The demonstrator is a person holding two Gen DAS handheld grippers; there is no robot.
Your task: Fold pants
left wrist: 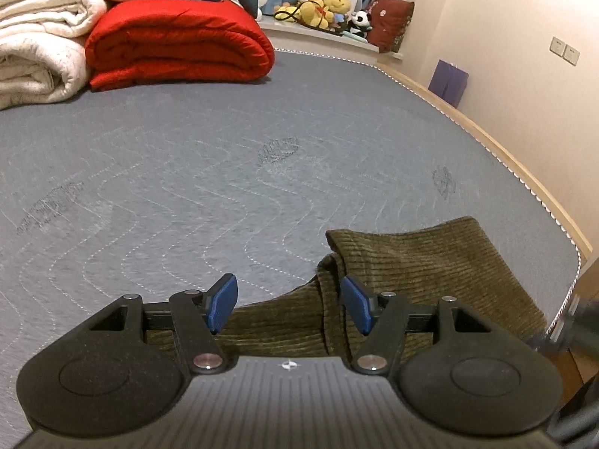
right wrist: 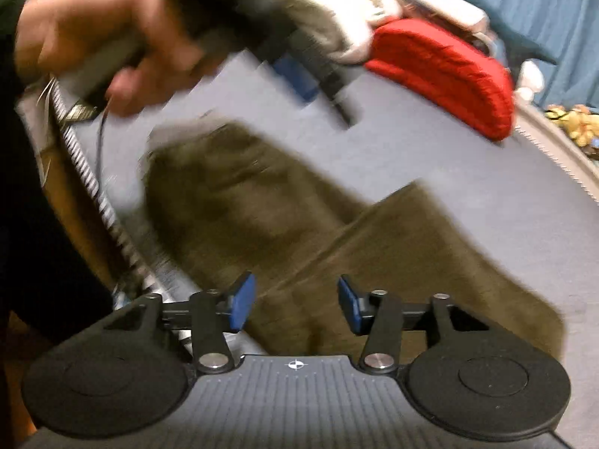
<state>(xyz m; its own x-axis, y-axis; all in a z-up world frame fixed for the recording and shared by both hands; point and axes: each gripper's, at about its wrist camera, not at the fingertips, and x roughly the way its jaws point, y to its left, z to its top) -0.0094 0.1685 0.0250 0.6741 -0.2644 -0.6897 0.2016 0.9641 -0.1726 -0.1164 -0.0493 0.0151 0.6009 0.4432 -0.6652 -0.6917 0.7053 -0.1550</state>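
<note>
Olive corduroy pants (right wrist: 337, 232) lie flat on the mattress (left wrist: 187, 168), long axis diagonal; both grippers' fingers (left wrist: 224, 301) (right wrist: 243, 301) spread, empty.

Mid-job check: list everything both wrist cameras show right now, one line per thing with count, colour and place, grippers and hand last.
pants: one, olive-brown corduroy, flat on the mattress by its near edge
mattress: one, grey-blue quilted, fills the middle
red quilt: one, folded, far left of the mattress
white blankets: a cream stack, left of the red quilt; number unclear
plush toys: several, mostly yellow, far ledge
dark red cushion: one, right of the plush toys
purple box: one, by the right wall
wall switches: two, beige, right wall
left gripper: black, blue pads, open over the pants
right gripper: black, blue pads, open over the pants
left hand: holds the left gripper's handle, blurred
</note>
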